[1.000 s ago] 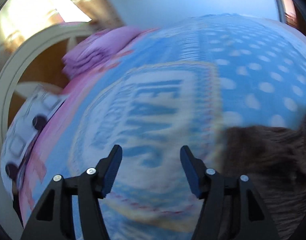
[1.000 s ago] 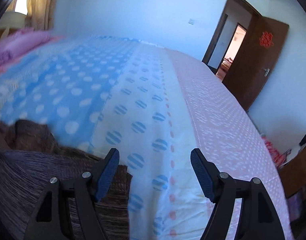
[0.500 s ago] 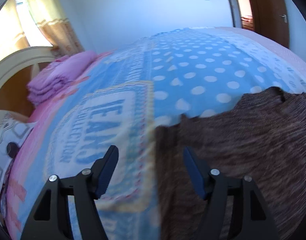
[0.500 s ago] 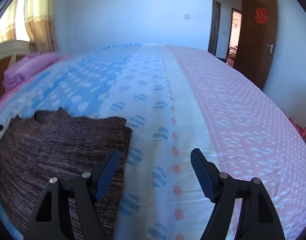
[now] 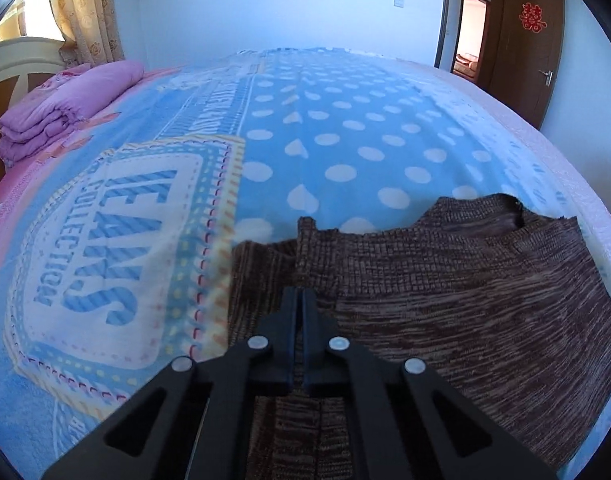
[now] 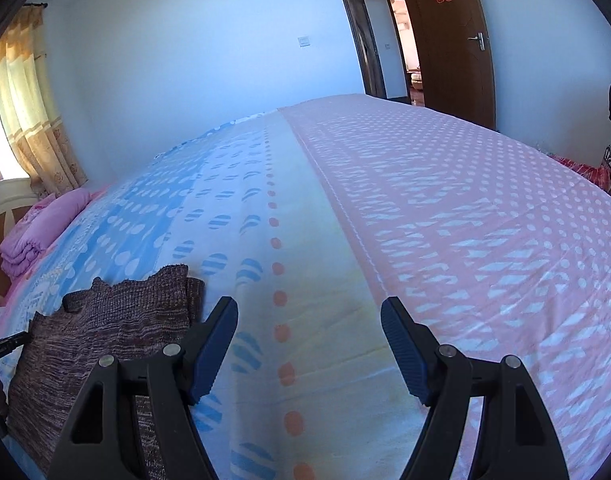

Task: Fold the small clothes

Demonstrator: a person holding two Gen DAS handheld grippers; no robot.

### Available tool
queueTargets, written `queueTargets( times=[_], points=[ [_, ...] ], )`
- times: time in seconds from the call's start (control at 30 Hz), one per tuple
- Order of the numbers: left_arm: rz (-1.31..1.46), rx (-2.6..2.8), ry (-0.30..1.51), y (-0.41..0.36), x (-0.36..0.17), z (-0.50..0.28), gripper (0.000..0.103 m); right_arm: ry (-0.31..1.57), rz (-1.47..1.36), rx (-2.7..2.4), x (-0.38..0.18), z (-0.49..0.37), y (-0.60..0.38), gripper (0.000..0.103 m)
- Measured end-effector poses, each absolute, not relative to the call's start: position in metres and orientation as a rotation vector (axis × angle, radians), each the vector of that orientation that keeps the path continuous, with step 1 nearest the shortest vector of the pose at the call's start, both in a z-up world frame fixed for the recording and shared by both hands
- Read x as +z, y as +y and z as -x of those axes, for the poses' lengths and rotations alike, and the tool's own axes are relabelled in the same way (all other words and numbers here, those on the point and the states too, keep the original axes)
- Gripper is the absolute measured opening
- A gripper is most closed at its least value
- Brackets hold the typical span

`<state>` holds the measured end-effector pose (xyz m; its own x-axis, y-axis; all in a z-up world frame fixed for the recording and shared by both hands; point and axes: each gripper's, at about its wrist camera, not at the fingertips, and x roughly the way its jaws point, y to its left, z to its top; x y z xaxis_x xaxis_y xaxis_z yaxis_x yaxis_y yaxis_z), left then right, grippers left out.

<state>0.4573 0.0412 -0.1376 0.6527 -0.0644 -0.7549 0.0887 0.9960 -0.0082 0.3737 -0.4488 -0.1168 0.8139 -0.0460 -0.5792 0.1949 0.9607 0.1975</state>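
Sweater, one, beneath shut left hand-held gripper on bedspread.

Bed: wide, it fills both views, with a pale curved headboard at the left.
Cover: blue with white dots; a cream patch reading "JEANS COLLECTION" at left; a cream strip with striped blue dots; a pink patterned band at right.
Sweater: brown knit, flat on the cover at the near edge.
Quilt: purple, folded, by the headboard.
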Motion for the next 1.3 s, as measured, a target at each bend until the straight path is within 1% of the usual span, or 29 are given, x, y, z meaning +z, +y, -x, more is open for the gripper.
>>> queueTargets(
  times=[0.1, 0.17, 0.2, 0.23, 0.27, 0.3, 0.33, 0.43, 0.6, 0.83, 1.0, 1.1, 1.23, 1.3],
  points=[
    [-0.069, -0.043, 0.877, 0.040, -0.142, -0.459, 0.007, 0.609, -0.248, -0.133, -0.118, -0.372, -0.449, 0.075],
    [-0.063, -0.030, 0.910, 0.039, -0.146, -0.465, 0.029, 0.610, -0.247, -0.139, -0.119, -0.371, -0.449, 0.075],
    [-0.067, -0.024, 0.908, 0.039, -0.147, -0.466, 0.032, 0.610, -0.246, -0.142, -0.120, -0.372, -0.449, 0.075],
    [-0.073, -0.025, 0.902, 0.037, -0.147, -0.466, 0.031, 0.611, -0.244, -0.146, -0.120, -0.372, -0.449, 0.075],
    [-0.078, -0.043, 0.901, 0.034, -0.148, -0.466, 0.022, 0.612, -0.241, -0.149, -0.120, -0.372, -0.449, 0.075],
    [-0.084, -0.057, 0.904, 0.032, -0.149, -0.466, 0.010, 0.615, -0.235, -0.153, -0.121, -0.373, -0.448, 0.075],
    [-0.093, -0.062, 0.909, 0.029, -0.150, -0.466, 0.002, 0.618, -0.230, -0.156, -0.122, -0.373, -0.447, 0.075],
    [-0.109, -0.049, 0.859, 0.028, -0.142, -0.459, 0.002, 0.632, -0.214, -0.159, -0.123, -0.376, -0.445, 0.075],
    [-0.005, -0.032, 0.782, 0.053, -0.117, -0.442, 0.002, 0.631, -0.210, -0.162, -0.124, -0.376, -0.446, 0.075],
    [0.043, 0.009, 0.821, 0.071, -0.135, -0.443, 0.003, 0.656, -0.180, -0.167, -0.127, -0.380, -0.441, 0.076],
    [0.137, 0.016, 0.767, 0.081, -0.122, -0.439, 0.003, 0.648, -0.172, -0.138, -0.128, -0.380, -0.438, 0.076],
    [0.111, 0.061, 0.781, 0.082, -0.126, -0.446, 0.004, 0.666, -0.161, -0.141, -0.130, -0.383, -0.436, 0.076],
    [0.067, 0.087, 0.823, 0.078, -0.145, -0.456, 0.004, 0.691, -0.146, -0.142, -0.133, -0.387, -0.433, 0.076],
    [0.048, 0.081, 0.864, 0.074, -0.152, -0.458, 0.008, 0.693, -0.148, -0.139, -0.134, -0.387, -0.434, 0.076]
  ],
)
